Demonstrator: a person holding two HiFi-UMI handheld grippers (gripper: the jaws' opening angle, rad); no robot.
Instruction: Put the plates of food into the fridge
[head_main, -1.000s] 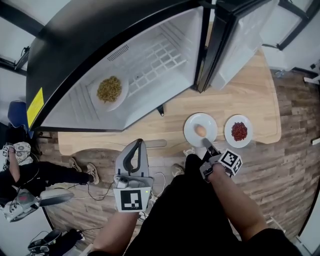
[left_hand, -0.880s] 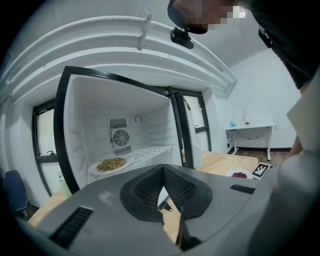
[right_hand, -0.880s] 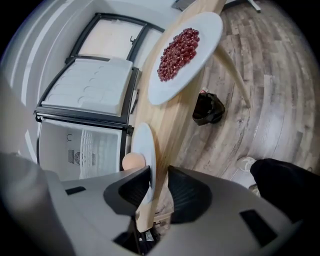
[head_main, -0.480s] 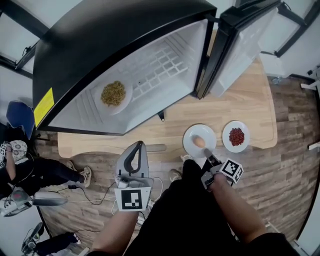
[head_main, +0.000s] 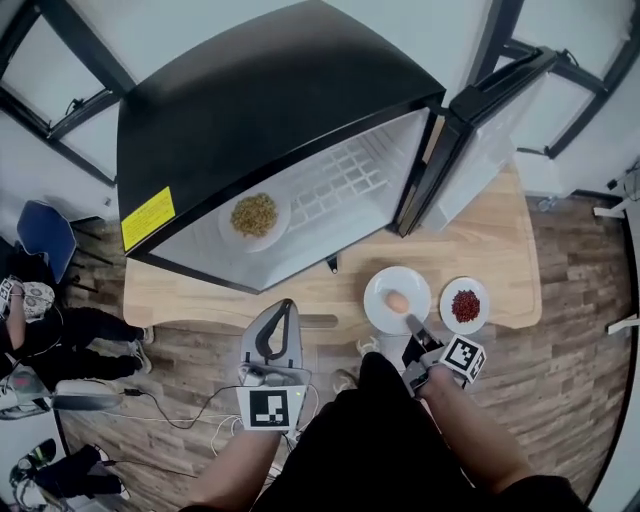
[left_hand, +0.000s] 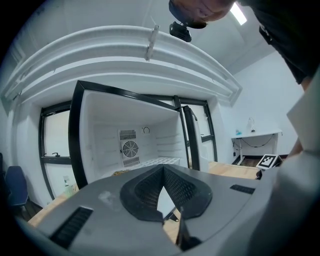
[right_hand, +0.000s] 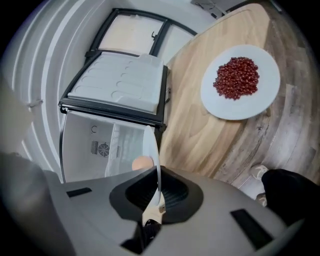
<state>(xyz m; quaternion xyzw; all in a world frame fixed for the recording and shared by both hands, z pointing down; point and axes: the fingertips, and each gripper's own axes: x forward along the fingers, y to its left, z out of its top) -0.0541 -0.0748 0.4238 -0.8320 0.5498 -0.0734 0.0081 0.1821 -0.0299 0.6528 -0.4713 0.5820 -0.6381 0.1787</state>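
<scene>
right gripper (head_main: 411, 326) clamps egg plate (head_main: 380, 290); bean plate (head_main: 447, 311) beside; fridge door (head_main: 490, 130) open

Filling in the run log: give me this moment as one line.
right gripper: shut on rim of egg plate | left gripper: shut, empty | red-bean plate: on table | grain plate: inside open fridge

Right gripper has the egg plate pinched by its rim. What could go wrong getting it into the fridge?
The right gripper holds the plate only at its near rim, so it may tilt or slip, and the loose egg-shaped food could roll off. The open fridge door stands beside the opening; the plate might clip it. A plate of yellowish food already sits inside and could get bumped.
</scene>
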